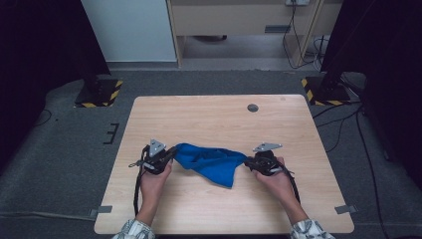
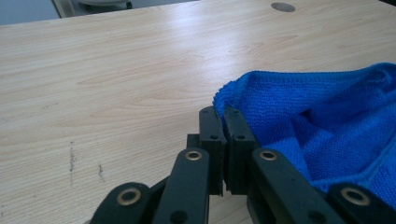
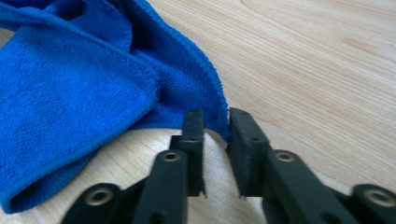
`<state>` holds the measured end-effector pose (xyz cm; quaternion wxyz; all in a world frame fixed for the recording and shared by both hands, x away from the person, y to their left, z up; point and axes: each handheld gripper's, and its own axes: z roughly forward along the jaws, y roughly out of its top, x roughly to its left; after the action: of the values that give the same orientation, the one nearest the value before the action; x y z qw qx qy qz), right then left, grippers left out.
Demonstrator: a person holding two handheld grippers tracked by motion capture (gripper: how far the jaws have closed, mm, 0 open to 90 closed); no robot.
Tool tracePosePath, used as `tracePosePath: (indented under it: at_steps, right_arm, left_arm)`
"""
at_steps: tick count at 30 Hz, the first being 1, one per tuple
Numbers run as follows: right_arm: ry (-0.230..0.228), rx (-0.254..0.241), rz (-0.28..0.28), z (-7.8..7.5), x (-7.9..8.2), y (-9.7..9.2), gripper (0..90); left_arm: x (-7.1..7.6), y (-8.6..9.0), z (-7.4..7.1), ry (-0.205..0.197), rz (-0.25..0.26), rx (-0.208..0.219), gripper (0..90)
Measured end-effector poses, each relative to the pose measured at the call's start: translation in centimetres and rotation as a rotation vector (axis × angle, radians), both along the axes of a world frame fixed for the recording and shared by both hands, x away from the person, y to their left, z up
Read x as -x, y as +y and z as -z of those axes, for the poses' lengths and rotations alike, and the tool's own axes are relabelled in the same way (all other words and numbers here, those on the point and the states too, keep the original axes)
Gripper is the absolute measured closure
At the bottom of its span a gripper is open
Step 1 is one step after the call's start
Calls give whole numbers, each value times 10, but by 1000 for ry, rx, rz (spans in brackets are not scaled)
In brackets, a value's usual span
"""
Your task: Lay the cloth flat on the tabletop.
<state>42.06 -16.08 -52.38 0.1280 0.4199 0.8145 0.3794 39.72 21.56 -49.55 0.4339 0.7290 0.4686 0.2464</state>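
A blue microfibre cloth (image 1: pixel 209 162) lies bunched on the wooden table (image 1: pixel 214 119), stretched between the two hand-held grippers. My left gripper (image 1: pixel 171 153) is at the cloth's left end. In the left gripper view its jaws (image 2: pixel 223 116) are pressed together on a corner of the cloth (image 2: pixel 317 121). My right gripper (image 1: pixel 247 163) is at the cloth's right end. In the right gripper view its jaws (image 3: pixel 215 121) stand apart, with a thin corner of the cloth (image 3: pixel 79 84) hanging loosely in the gap, not pinched.
A round grey grommet (image 1: pixel 253 107) sits in the tabletop near the far edge. Beyond the table, two stands with yellow-black striped bases (image 1: pixel 99 92) rest on the grey carpet. Cables (image 1: pixel 343 124) trail along the floor at the right.
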Motion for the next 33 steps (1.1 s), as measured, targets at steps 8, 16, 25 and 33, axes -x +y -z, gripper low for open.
tracePosePath:
  at_steps: [8,16,25,33]
  right_arm:
    - [-24,-13,72,-2,-2,-7,376]
    - [-61,-95,62,-9,-4,-15,350]
    - [-56,-52,25,2,-7,6,534]
    - [-42,-74,13,4,-7,9,739]
  left_arm:
    - [1,0,-1,-6,1,2,875]
    - [2,1,-2,-8,-2,1,874]
    - [1,4,-2,-8,-12,6,874]
    - [1,4,-2,-10,-16,2,874]
